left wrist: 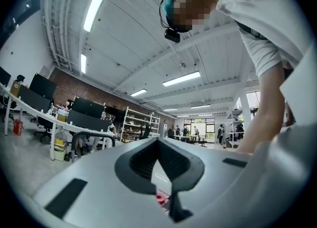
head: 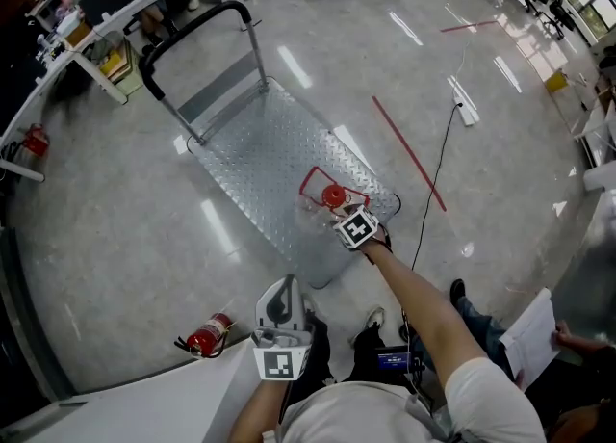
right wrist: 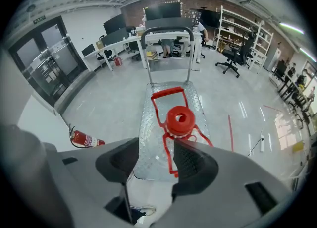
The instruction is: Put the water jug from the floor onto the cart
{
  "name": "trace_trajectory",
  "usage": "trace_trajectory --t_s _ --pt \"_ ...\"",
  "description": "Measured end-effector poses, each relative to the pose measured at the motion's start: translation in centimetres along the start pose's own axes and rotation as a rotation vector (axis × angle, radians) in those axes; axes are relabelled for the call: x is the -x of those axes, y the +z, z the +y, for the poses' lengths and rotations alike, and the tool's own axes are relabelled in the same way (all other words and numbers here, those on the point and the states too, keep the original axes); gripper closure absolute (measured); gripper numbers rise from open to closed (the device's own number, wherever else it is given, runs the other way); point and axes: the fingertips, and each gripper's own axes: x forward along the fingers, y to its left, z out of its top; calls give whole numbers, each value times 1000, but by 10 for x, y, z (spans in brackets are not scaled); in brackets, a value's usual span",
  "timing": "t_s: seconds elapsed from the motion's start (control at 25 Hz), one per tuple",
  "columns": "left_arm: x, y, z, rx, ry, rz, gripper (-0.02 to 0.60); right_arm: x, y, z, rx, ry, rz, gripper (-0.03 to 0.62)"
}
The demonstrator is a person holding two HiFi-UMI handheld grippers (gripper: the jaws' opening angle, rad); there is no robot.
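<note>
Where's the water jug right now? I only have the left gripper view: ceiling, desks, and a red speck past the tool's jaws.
Observer: It's on the cart. The water jug stands upright on the metal deck, near the end away from the push handle.
Operator: Is the right tool on it?
Observer: No. The right tool hangs just above the red cap with its jaws apart, clamped on nothing. The jug's red carry handle shows through the gap.
Operator: Anything on the floor nearby?
Observer: A fire extinguisher lies on its side to the person's left, apart from the cart.
</note>
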Motion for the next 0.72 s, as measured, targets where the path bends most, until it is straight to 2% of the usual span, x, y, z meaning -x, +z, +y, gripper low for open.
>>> trace_trajectory --t_s 0.24,0.44,0.72 --pt "2 4 -13 -12 -20 -16 578 11 -15 5 -22 3 -39 385" --pt "0 14 -23 -43 -34 -47 578 50 -11 6 -62 -53 -169 482" --pt "1 27 -44 -53 -40 -72 578 118 -16 9 -95 -136 -340 571"
